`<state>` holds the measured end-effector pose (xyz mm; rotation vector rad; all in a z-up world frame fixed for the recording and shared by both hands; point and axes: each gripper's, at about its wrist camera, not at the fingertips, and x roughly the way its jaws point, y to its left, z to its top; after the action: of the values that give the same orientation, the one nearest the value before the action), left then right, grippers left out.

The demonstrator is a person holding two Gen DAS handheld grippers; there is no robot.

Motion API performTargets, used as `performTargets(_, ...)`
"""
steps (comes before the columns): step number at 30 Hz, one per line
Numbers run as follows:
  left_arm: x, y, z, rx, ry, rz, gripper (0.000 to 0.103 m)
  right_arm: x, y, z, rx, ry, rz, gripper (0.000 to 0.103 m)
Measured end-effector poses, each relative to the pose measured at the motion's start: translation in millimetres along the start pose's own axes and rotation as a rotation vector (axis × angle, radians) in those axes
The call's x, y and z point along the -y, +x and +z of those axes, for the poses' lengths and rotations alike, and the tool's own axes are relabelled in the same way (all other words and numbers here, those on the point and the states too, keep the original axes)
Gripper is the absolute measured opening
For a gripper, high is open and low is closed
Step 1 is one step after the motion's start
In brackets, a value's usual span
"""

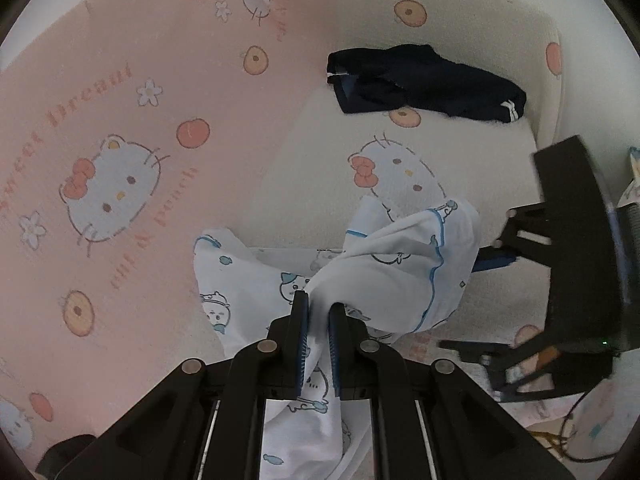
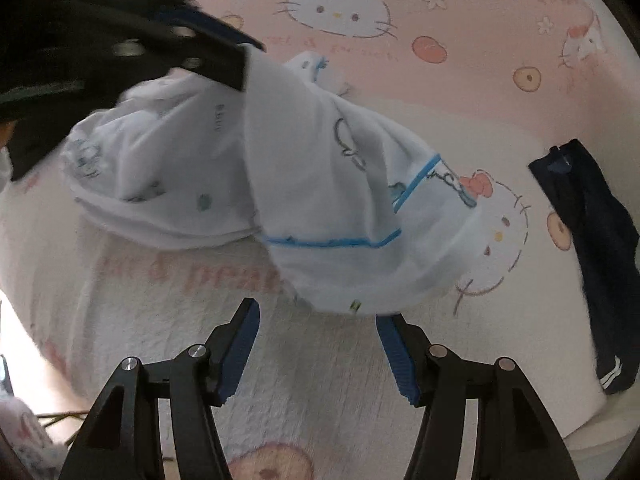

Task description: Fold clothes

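A white garment (image 1: 384, 264) with blue piping and small cartoon prints hangs bunched above the bed. My left gripper (image 1: 318, 300) is shut on a fold of it, and cloth trails down between the fingers. In the right wrist view the left gripper (image 2: 224, 68) holds the same garment (image 2: 280, 176) at the upper left. My right gripper (image 2: 318, 312) is open and empty, just below the garment's lower hem. It shows at the right edge of the left wrist view (image 1: 496, 258), close to the cloth.
A pink and white Hello Kitty blanket (image 1: 120, 120) covers the bed. A dark navy folded garment (image 1: 424, 84) lies on the white part; it also shows at the right in the right wrist view (image 2: 592, 248). A cable (image 1: 568, 440) lies at lower right.
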<state>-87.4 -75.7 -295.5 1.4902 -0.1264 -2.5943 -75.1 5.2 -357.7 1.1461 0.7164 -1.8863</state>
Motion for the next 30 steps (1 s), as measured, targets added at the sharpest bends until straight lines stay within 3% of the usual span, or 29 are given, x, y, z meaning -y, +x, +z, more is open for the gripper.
performTargets(3, -4.3, 2.2, -0.4, -0.002, -0.009, -0.004, 0.008, 13.3, 8.4, 5.7, -0.009, 0.094, 0.032, 0.057)
performTargets(4, -6.2, 2.9, -0.6, -0.004, -0.013, -0.007, 0.008, 17.9, 8.8, 7.7, -0.007, 0.125, 0.058, 0.049)
performTargets(6, -10.0, 3.0, -1.1, -0.006, -0.022, -0.006, 0.008, 26.3, 6.4, 11.8, 0.005, 0.180, 0.125, 0.009)
performTargets(7, -11.7, 2.5, -1.2, -0.007, -0.025, -0.007, 0.008, 29.5, 2.0, 14.5, 0.024, 0.195, 0.157, 0.007)
performTargets(11, -19.3, -1.6, -1.0, -0.009, -0.027, 0.003, 0.008, 43.0, -28.7, 27.8, 0.153, 0.240, 0.249, 0.006)
performTargets(14, -25.4, -1.7, -0.2, -0.013, -0.023, 0.019, 0.008, 57.1, -36.2, 34.6, 0.202, 0.296, 0.252, 0.006)
performTargets(17, -32.5, 3.1, 0.5, -0.032, -0.025, 0.042, 0.008, 68.2, -24.0, 41.3, 0.201, 0.371, 0.257, 0.006)
performTargets(22, -46.8, 18.3, -1.9, -0.085, -0.079, 0.049, 0.008, 62.6, -9.5, 52.4, 0.200, 0.370, 0.234, 0.006)
performTargets(26, -52.4, 15.2, -9.3, -0.080, -0.106, 0.084, 0.008, 73.2, 6.5, 64.7, 0.178, 0.356, 0.218, 0.006)
performTargets(30, -61.6, 5.4, -16.3, -0.088, -0.183, 0.071, 0.009, 86.5, 16.8, 68.8, 0.153, 0.415, 0.169, 0.006)
